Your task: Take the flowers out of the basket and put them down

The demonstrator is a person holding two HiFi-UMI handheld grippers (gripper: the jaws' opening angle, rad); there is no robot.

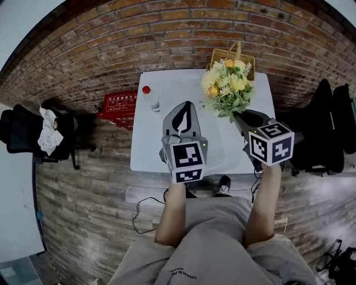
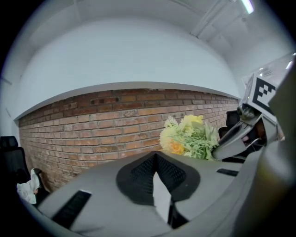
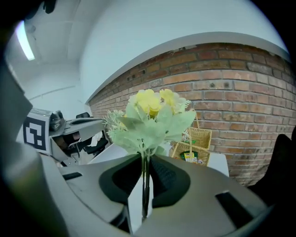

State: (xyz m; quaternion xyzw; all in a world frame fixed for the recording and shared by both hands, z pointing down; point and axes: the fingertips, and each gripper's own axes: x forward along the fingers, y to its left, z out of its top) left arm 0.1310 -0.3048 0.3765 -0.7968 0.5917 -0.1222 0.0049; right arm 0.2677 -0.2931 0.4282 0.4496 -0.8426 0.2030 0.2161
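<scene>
With my right gripper (image 3: 144,162) clamped on the stems of the flowers (image 3: 152,115), I should lay them flat on the table (image 1: 167,89), clear of the basket (image 1: 220,55).

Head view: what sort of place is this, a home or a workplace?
Probably an indoor workroom or studio rather than a home. A plain white table stands near a brick wall, a black office chair is at the side, and a strip light runs along the white ceiling.
</scene>
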